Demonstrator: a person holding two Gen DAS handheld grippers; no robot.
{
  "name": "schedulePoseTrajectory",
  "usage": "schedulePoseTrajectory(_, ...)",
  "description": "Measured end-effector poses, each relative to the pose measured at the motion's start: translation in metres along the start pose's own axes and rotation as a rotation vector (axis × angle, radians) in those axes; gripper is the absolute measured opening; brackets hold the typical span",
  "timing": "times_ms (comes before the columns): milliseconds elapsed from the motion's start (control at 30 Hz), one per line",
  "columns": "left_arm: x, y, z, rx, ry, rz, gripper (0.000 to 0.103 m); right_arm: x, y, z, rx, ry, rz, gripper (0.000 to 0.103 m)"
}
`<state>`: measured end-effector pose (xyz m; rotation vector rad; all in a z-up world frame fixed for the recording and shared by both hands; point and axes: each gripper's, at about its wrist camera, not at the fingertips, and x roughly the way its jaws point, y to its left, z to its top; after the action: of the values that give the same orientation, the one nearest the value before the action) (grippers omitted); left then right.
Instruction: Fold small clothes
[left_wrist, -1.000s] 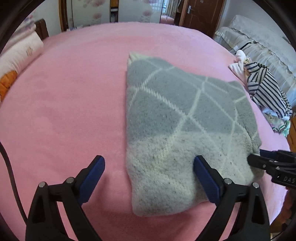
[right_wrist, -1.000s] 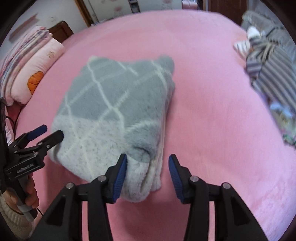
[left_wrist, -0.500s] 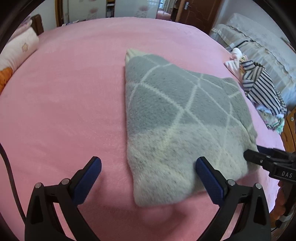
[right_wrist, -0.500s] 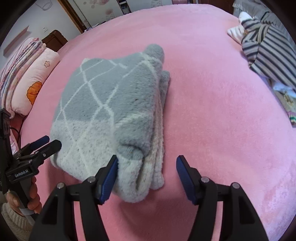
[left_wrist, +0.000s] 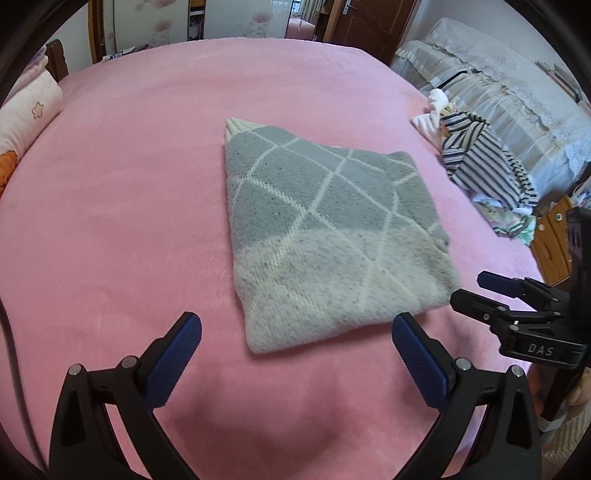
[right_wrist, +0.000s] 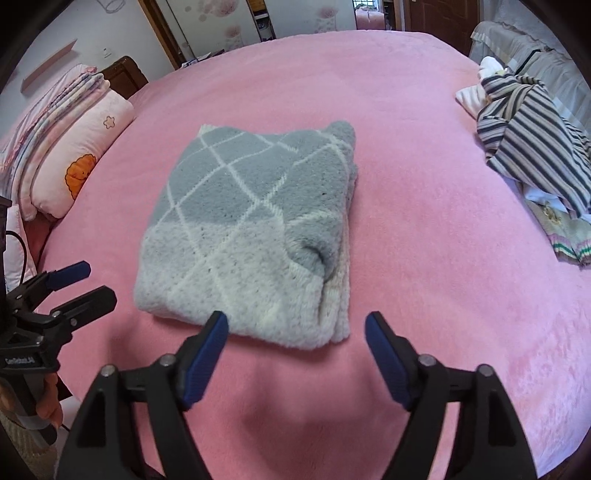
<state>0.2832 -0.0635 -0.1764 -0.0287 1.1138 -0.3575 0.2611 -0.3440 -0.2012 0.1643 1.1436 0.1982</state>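
Note:
A grey and cream diamond-patterned knit sweater (left_wrist: 325, 229) lies folded in a rough square on the pink bed (left_wrist: 129, 184); it also shows in the right wrist view (right_wrist: 251, 229). My left gripper (left_wrist: 295, 332) is open and empty, just in front of the sweater's near edge. My right gripper (right_wrist: 295, 328) is open and empty, just short of the sweater's near right corner. Each gripper shows from the side in the other's view: the right one (left_wrist: 476, 288), the left one (right_wrist: 96, 280).
A heap of striped and pale clothes (right_wrist: 532, 147) lies at the bed's right edge, also in the left wrist view (left_wrist: 480, 158). Pillows and folded quilts (right_wrist: 66, 147) sit at the left. A covered sofa (left_wrist: 517, 85) stands beyond the bed.
Both grippers have drawn back from the sweater toward the bed's near edge. The right gripper opened wider and let go of the folded corner. The sweater stays put.

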Motion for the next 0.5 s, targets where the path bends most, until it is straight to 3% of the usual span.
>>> schedulePoseTrajectory(167,-0.021,0.005,0.001,0.025,-0.034,-0.063,0.102,-0.015,-0.002,-0.002,0.008,-0.043,-0.004,0.079)
schedulePoseTrajectory(333,-0.024,0.015,0.018,0.006,-0.012,-0.057,0.102,-0.032,-0.012,0.005,0.062,-0.158,0.006,0.079)
schedulePoseTrajectory(433,-0.015,0.019,0.032,0.010,0.014,-0.019,0.102,-0.036,-0.019,0.014,0.101,-0.194,-0.010,0.079)
schedulePoseTrajectory(500,-0.012,0.023,0.043,0.015,-0.004,0.056,0.102,-0.031,-0.023,0.023,0.104,-0.172,-0.028,0.079)
